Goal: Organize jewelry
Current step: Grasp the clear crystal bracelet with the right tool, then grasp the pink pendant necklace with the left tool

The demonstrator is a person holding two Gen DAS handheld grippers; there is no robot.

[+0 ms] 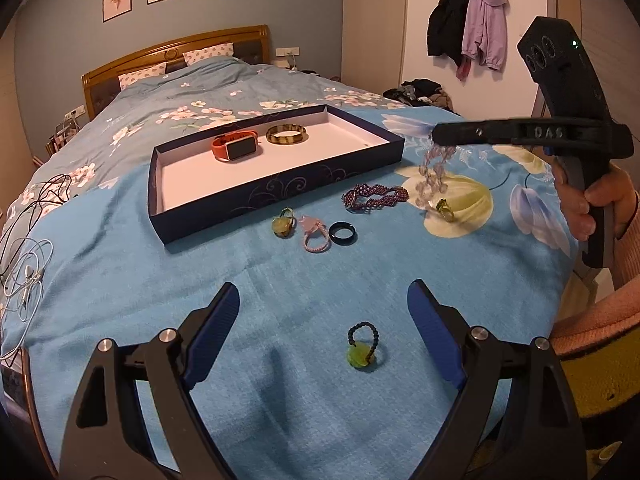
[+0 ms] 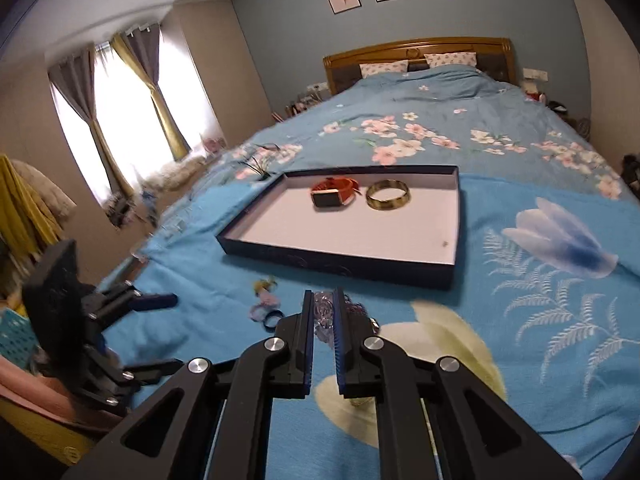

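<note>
A dark blue tray with a white floor lies on the bed, holding an orange watch and a gold-brown bangle. My right gripper is shut on a pale purple bead bracelet, which dangles above the blanket to the right of the tray. My left gripper stands open over a green stone ring with a dark bead band. Loose on the blanket lie a maroon beaded bracelet, a black ring, a pink ring and two more green rings.
White and black cables trail over the bed's left edge. A person's hand in a pink sleeve grips the right tool. Pillows and a wooden headboard are at the far end. Coats hang on the wall.
</note>
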